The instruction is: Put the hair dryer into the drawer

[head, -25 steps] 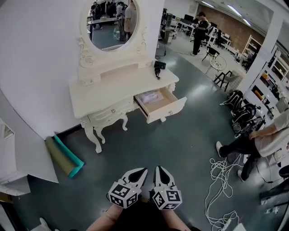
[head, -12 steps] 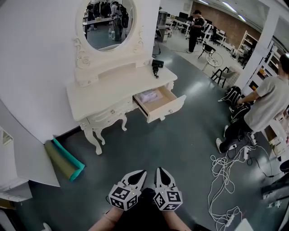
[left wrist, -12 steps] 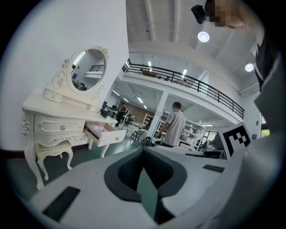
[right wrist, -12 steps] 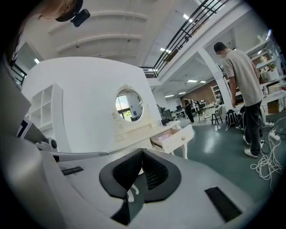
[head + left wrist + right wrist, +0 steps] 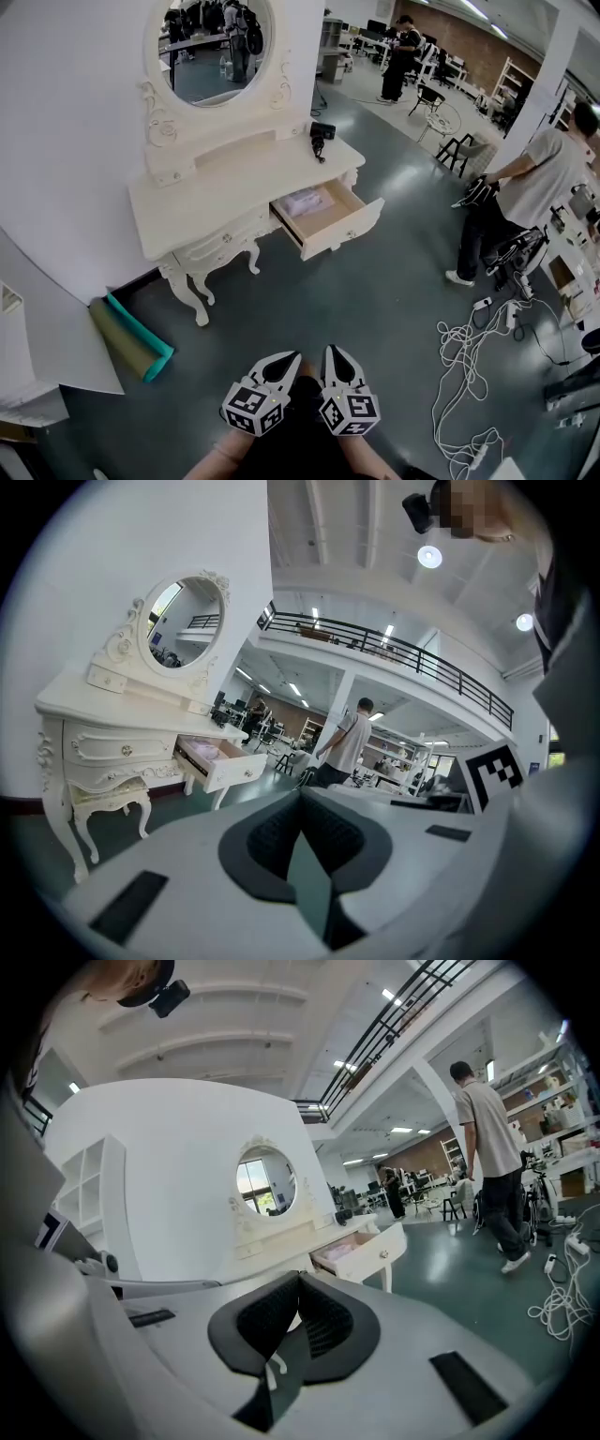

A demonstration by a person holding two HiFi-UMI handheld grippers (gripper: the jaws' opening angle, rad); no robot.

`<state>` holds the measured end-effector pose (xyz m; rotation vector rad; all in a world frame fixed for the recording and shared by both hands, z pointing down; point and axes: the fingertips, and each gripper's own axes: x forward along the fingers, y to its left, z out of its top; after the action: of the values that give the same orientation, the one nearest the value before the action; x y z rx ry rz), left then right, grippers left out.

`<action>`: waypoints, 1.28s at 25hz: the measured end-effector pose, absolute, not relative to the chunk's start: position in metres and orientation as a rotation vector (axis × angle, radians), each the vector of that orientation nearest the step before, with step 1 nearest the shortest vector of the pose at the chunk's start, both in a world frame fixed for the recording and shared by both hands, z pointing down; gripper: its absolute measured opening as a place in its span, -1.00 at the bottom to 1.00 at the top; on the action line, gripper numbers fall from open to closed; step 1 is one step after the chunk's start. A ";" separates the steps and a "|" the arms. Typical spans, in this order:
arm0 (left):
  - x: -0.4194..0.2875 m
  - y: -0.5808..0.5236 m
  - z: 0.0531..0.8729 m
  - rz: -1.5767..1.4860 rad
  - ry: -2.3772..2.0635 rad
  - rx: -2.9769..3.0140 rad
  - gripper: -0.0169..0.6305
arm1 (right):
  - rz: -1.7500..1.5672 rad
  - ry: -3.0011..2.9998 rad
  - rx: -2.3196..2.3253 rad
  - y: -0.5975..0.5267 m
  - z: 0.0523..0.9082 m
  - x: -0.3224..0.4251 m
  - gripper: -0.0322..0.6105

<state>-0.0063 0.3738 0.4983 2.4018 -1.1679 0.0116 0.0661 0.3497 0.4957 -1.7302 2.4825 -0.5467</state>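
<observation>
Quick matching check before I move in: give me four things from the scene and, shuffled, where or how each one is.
1 hair dryer
2 drawer
3 rolled mat
4 white cables

A pulled open
B on the dresser top
C tangled on the floor
D lying by the dresser's leg

Pairs: 1-B, 2-A, 3-D, 4-C

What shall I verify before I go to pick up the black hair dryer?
1. Black hair dryer lying free on the white dressing table: ok.
2. Its wooden drawer pulled open: ok.
3. Space in drawer: cannot tell; something pale lies inside.
4. Left gripper and right gripper empty: ok.
5. Jaws open for grasping: not ok, both shut.
6. Dryer within reach: not ok, grippers far from table.
</observation>
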 end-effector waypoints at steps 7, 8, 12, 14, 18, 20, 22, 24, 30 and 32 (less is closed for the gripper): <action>0.008 0.322 0.493 0.028 -1.154 2.434 -0.89 | -0.520 2.457 -1.731 0.299 0.485 0.082 -0.85; 0.011 0.313 0.492 0.029 -1.150 2.440 -0.89 | -0.514 2.451 -1.735 0.290 0.484 0.086 -0.85; 0.020 0.283 0.490 0.027 -1.135 2.449 -0.89 | -0.507 2.442 -1.738 0.256 0.482 0.093 -0.85; 0.023 0.271 0.488 0.028 -1.138 2.447 -0.89 | -0.507 2.456 -1.723 0.243 0.480 0.093 -0.85; 0.029 0.245 0.487 0.024 -1.157 2.441 -0.89 | -0.500 2.511 -1.715 0.216 0.482 0.094 -0.85; 0.036 0.233 0.487 0.024 -1.155 2.445 -0.89 | -0.503 2.529 -1.743 0.203 0.486 0.099 -0.85; 0.042 0.222 0.488 0.026 -1.154 2.450 -0.89 | -0.506 2.527 -1.736 0.192 0.487 0.104 -0.85; 0.048 0.213 0.489 0.028 -1.158 2.453 -0.89 | -0.501 2.525 -1.715 0.182 0.485 0.108 -0.85; 0.059 0.186 0.491 0.019 -1.187 2.444 -0.89 | -0.498 2.543 -1.666 0.155 0.484 0.120 -0.85; 0.064 0.180 0.490 0.011 -1.197 2.443 -0.89 | -0.503 2.546 -1.651 0.149 0.485 0.124 -0.85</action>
<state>0.0641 0.1801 0.4898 2.4426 -1.1966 0.0111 0.1240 0.1491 0.4848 -1.6507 2.5465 -0.5030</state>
